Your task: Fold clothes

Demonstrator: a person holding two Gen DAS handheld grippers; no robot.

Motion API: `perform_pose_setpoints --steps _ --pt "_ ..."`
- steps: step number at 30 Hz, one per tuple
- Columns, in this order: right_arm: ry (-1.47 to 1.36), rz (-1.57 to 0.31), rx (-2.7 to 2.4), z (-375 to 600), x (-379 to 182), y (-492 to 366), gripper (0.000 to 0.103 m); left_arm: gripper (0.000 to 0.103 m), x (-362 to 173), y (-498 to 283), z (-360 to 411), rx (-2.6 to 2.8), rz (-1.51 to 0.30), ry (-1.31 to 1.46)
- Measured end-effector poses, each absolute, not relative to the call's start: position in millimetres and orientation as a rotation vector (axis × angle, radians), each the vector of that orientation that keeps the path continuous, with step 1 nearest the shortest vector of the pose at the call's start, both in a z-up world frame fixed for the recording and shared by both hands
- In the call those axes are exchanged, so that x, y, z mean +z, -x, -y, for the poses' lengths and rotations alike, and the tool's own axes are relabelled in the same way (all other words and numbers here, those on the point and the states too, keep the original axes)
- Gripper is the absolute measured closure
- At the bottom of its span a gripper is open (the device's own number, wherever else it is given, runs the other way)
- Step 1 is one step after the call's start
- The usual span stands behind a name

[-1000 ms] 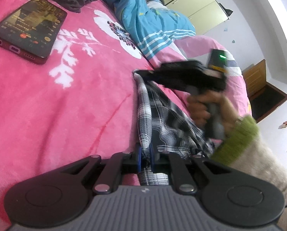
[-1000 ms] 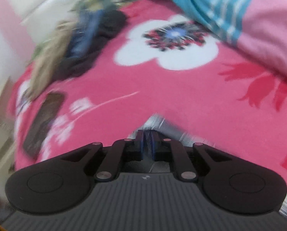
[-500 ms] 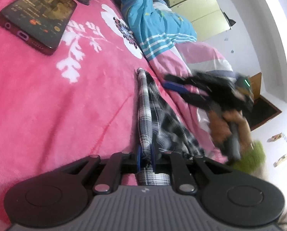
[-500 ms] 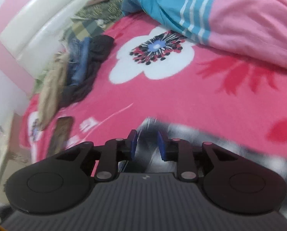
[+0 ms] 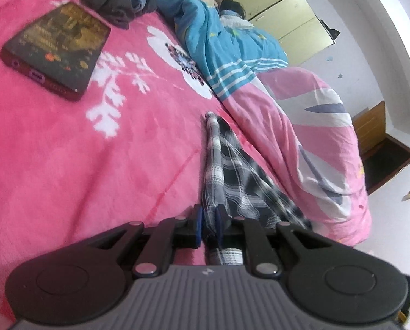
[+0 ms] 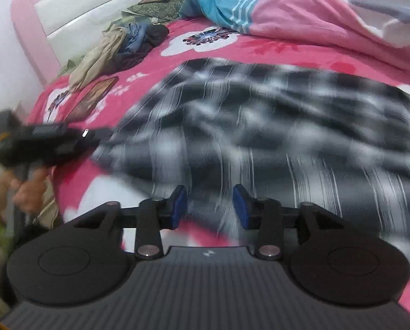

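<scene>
A black-and-white plaid garment point(image 5: 232, 173) lies on the pink flowered blanket point(image 5: 67, 151). My left gripper point(image 5: 208, 221) is shut on its near edge, the cloth pinched between the blue pads. In the right wrist view the garment point(image 6: 260, 115) spreads flat and blurred across the bed. My right gripper point(image 6: 209, 206) is open and empty just above its near edge. The left gripper point(image 6: 95, 134) shows there at the left, holding the garment's corner.
A phone point(image 5: 56, 49) lies on the blanket at the upper left. A pile of dark and beige clothes point(image 6: 128, 46) sits near the headboard point(image 6: 95, 8). A blue-and-pink quilt point(image 5: 273, 104) is heaped along the right.
My right gripper has let go of the plaid garment's far corner, opened and pulled back out of the left view. The left gripper keeps its hold.
</scene>
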State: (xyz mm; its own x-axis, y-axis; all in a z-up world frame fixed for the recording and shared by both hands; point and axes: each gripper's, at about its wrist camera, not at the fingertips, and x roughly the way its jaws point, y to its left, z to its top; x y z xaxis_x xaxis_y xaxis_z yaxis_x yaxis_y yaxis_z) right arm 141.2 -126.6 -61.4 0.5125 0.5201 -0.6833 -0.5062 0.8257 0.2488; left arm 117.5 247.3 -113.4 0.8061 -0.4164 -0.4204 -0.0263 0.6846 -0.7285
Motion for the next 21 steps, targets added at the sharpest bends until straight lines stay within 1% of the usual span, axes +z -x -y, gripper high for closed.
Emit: perform_pose_setpoints --steps 1,2,3,4,7,8,10,11,12,13,14,15,16,17,18,19,21 --pt "-0.020 -0.813 0.608 129.4 -60.7 -135.0 0.062 0.089 -111.1 -115.7 -246.8 -0.220 -0.595 0.784" --pt "-0.022 -0.795 0.597 132.6 -59.8 -129.7 0.062 0.085 -105.9 -110.5 -246.5 -0.191 -0.567 0.757" --pt "-0.038 -0.772 0.593 135.9 -57.9 -126.3 0.062 0.079 -99.6 -104.4 -246.2 -0.157 -0.534 0.727" --pt "-0.063 -0.744 0.593 139.3 -55.3 -124.2 0.062 0.070 -93.4 -98.2 -245.9 -0.123 -0.500 0.696" --pt "-0.134 -0.657 0.591 148.7 -49.4 -118.7 0.062 0.065 -72.6 -79.4 -236.8 -0.159 -0.433 0.597" --pt "-0.145 -0.629 0.590 151.3 -48.7 -117.7 0.062 0.061 -64.9 -76.0 -229.3 -0.201 -0.434 0.548" --pt "-0.166 -0.577 0.576 156.1 -50.1 -117.2 0.062 0.059 -54.6 -78.0 -206.9 -0.290 -0.473 0.436" --pt "-0.177 -0.556 0.563 158.2 -51.3 -118.2 0.063 0.057 -51.3 -81.8 -191.9 -0.339 -0.499 0.372" --pt "-0.196 -0.539 0.550 162.3 -52.5 -119.1 0.066 0.056 -49.7 -87.6 -175.1 -0.383 -0.528 0.308" --pt "-0.221 -0.523 0.537 167.9 -53.7 -119.3 0.067 0.056 -50.6 -94.2 -160.7 -0.403 -0.557 0.257" --pt "-0.245 -0.507 0.524 173.5 -54.8 -119.5 0.072 0.057 -52.1 -101.0 -147.2 -0.417 -0.586 0.210" --pt "-0.269 -0.492 0.510 179.1 -56.0 -119.8 0.075 0.058 -55.0 -106.8 -136.7 -0.424 -0.606 0.176" --pt "-0.295 -0.479 0.497 186.0 -57.4 -119.0 0.075 0.065 -59.3 -113.5 -129.2 -0.421 -0.626 0.154" --pt "-0.323 -0.468 0.482 193.8 -59.0 -117.5 0.075 0.085 -63.3 -120.1 -126.4 -0.413 -0.648 0.155" --pt "-0.351 -0.458 0.468 201.7 -60.6 -116.0 0.076 0.095 -66.5 -125.6 -129.9 -0.413 -0.673 0.198" --pt "-0.371 -0.447 0.452 209.8 -62.2 -113.3 0.076 0.099 -69.6 -130.8 -135.1 -0.415 -0.699 0.254" --pt "-0.394 -0.423 0.422 225.7 -64.9 -105.9 0.076 0.100 -74.6 -140.6 -148.7 -0.420 -0.739 0.373"
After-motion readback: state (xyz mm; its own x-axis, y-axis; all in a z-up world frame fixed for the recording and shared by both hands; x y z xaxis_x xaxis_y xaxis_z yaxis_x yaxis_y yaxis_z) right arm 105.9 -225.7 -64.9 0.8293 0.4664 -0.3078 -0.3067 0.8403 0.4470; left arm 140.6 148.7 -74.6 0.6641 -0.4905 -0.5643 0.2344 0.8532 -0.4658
